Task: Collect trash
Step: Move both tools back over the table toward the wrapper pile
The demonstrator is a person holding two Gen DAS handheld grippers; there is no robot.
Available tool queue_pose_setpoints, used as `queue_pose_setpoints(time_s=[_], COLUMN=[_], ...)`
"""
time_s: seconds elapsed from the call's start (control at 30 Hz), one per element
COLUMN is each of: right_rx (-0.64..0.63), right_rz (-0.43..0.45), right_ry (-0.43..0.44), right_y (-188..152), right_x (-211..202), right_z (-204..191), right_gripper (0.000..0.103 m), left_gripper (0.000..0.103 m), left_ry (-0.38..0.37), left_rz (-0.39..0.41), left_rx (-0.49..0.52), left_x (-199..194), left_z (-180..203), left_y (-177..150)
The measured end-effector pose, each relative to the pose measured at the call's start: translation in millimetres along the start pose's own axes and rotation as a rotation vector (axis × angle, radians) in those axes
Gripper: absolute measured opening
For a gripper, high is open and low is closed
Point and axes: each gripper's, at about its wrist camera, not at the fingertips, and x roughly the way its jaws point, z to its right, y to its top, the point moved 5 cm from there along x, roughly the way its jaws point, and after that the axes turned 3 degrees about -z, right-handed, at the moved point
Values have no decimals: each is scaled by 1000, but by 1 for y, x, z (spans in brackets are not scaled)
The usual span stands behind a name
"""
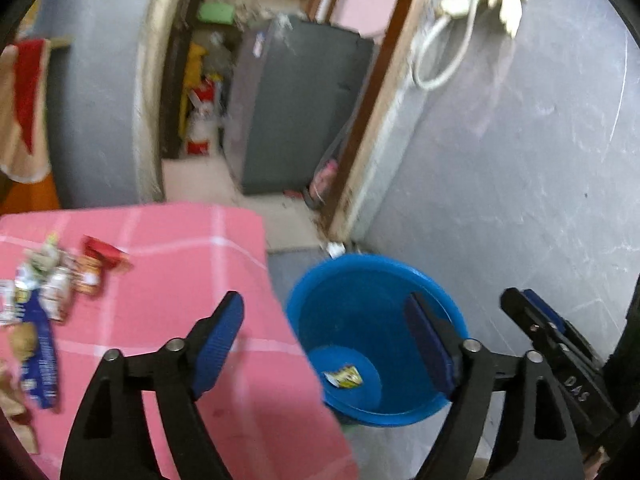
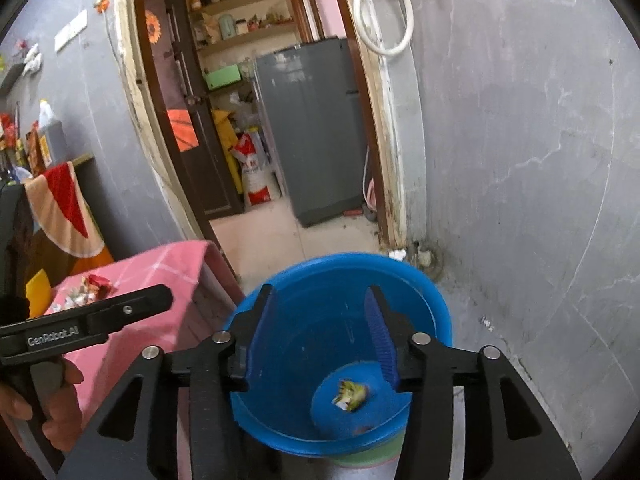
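In the blue bucket (image 2: 280, 360), a crumpled wrapper (image 2: 351, 395) lies flat.

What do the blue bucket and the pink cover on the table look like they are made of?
The blue bucket looks like moulded plastic: uniform colour, smooth walls with a soft sheen, a rolled rim. The pink cover looks like woven cloth, matte with white check lines, hanging over the table edge in a soft fold; a coated fabric cannot be ruled out.

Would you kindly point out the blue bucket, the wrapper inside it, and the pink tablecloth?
Blue bucket (image 2: 416, 280): right wrist view, far rim.
Wrapper (image 2: 352, 395): right wrist view, its crumpled middle.
Pink tablecloth (image 1: 168, 272): left wrist view, bare top.
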Motion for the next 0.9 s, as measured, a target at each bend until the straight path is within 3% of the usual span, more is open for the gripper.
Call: queue_pose_setpoints(time_s=[0.1, 0.13, 0.4, 0.63, 0.9], right_rx=[-16, -21, -73, -113, -155], right_rz=[53, 69, 234, 329, 388], right_ry=[12, 16, 62, 122, 185], right_y=[8, 10, 24, 27, 21], right_x=[-15, -19, -63, -87, -104], right_z=[-12, -16, -57, -97, -139], right_gripper=[58, 66, 102, 103, 103], left_gripper=[96, 99, 101, 101, 101], left_ry=[47, 62, 187, 290, 378], left_rz=[91, 120, 300, 400, 459], left_rx=[-6, -9, -9, 5, 0], left_x=[-31, -40, -109, -160, -202], left_z=[-11, -15, -43, -63, -83], left_y=[3, 4, 1, -11, -40])
